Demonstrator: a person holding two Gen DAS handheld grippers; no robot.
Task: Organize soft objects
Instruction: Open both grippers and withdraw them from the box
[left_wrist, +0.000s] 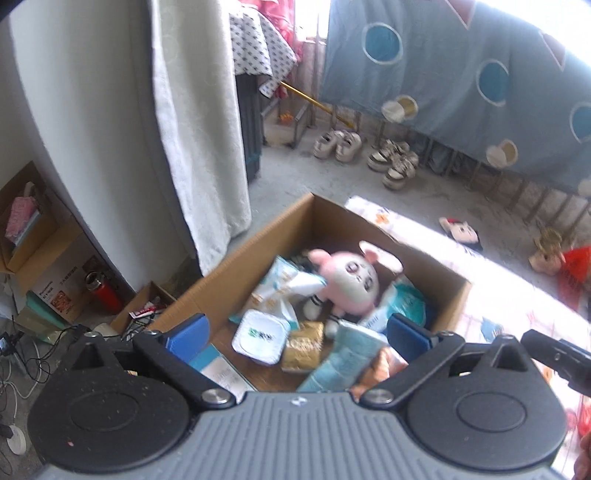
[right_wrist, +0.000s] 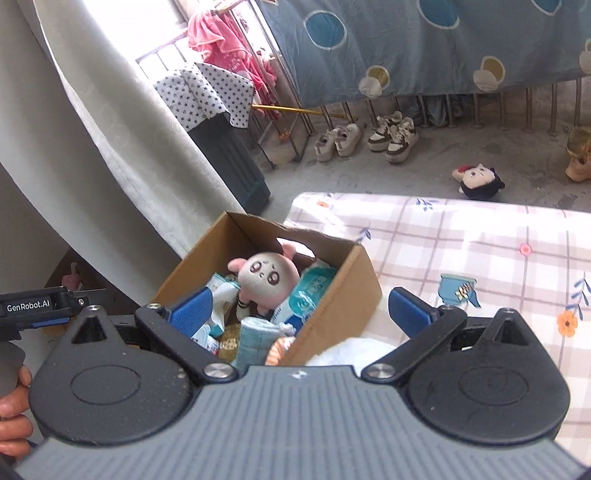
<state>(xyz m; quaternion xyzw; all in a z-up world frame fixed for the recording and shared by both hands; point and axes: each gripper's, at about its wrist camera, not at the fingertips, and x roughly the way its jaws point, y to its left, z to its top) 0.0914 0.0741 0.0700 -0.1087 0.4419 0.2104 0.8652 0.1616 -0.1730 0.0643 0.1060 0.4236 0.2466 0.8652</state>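
Beside a checked bedspread (right_wrist: 461, 236), my two grippers hang over an open cardboard box (left_wrist: 236, 266) packed with soft goods. At the top of the pile lies a pink plush doll (left_wrist: 349, 282), face up, its round pale face toward the cameras and its ears against the far wall of the box. Around it sit tissue packs (left_wrist: 284, 284), a white lidded tub (left_wrist: 261, 336), a folded pale-blue cloth (left_wrist: 343, 360) and a gold packet (left_wrist: 303, 345).

I have the left gripper (left_wrist: 297, 332) spread to its widest, blue pads well apart, nothing between them; it hovers above the box contents without touching them. The right gripper (right_wrist: 299, 308) likewise stands wide and empty, one pad over the box, the other over the bedspread, with a white fluffy thing (right_wrist: 354, 350) showing just below it by the box's near corner.

On the concrete floor beyond the bed lies a second doll (right_wrist: 478, 181) with black hair, well apart from the box. Two pairs of shoes (right_wrist: 365, 138) stand under a hanging blue sheet (right_wrist: 443, 48).
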